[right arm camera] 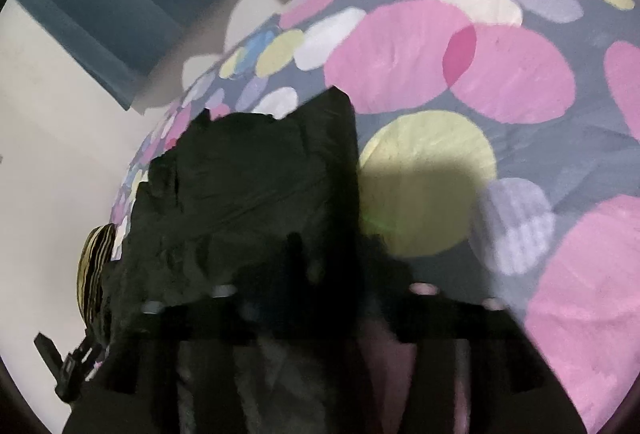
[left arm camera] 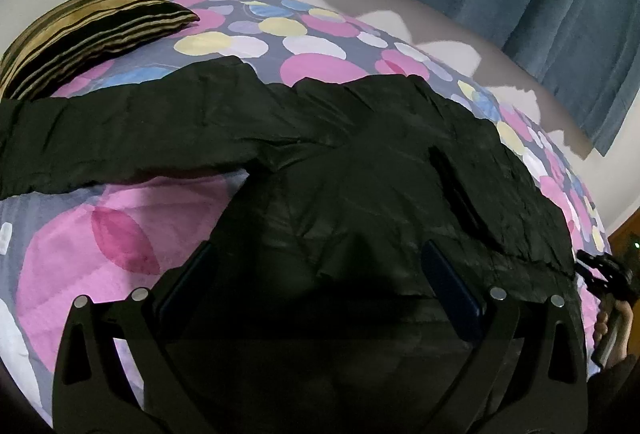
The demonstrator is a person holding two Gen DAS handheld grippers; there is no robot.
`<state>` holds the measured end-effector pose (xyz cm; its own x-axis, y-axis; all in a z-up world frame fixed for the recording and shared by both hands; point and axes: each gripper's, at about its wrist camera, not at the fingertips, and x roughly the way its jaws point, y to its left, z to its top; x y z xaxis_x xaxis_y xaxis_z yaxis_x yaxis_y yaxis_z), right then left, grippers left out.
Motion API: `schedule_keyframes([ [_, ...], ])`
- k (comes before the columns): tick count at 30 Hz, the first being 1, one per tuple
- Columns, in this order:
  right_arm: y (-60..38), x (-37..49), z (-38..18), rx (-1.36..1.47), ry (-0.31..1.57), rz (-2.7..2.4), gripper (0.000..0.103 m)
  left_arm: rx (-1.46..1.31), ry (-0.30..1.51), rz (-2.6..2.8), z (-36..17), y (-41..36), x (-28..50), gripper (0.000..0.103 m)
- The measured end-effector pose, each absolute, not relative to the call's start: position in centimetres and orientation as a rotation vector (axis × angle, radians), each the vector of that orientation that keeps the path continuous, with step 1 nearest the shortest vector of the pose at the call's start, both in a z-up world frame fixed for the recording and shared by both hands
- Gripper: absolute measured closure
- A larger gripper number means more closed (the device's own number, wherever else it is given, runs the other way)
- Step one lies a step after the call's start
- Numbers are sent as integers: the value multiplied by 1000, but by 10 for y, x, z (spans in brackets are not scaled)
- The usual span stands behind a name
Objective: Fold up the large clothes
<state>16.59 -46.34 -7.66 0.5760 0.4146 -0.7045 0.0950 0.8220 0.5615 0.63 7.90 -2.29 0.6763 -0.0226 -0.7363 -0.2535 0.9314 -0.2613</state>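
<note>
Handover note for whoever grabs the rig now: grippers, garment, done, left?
Left gripper: open, fingers straddling the black jacket, nothing pinched.
Right gripper: view blurred, grip unclear; it sits at the jacket's edge.
Jacket lies flat on the dotted bedspread, one sleeve stretched out toward the striped pillow.
Done: jacket laid out. Left: fold the sleeve in, then fold the body.
</note>
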Motion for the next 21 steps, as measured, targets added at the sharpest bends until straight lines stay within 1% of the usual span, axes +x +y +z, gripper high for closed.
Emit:
schedule_keyframes([
  [5, -460, 128, -68, 589, 923, 246, 41, -359, 817, 141, -22, 86, 4, 2],
  [9, -454, 100, -63, 593, 866, 291, 41, -373, 815, 141, -22, 91, 2, 2],
  [15, -431, 93, -81, 552, 933, 344, 41, -389, 810, 153, -20, 102, -5, 2],
  [21, -430, 92, -94, 570, 975, 342, 40, -391, 809, 191, -21, 117, -14, 2],
])
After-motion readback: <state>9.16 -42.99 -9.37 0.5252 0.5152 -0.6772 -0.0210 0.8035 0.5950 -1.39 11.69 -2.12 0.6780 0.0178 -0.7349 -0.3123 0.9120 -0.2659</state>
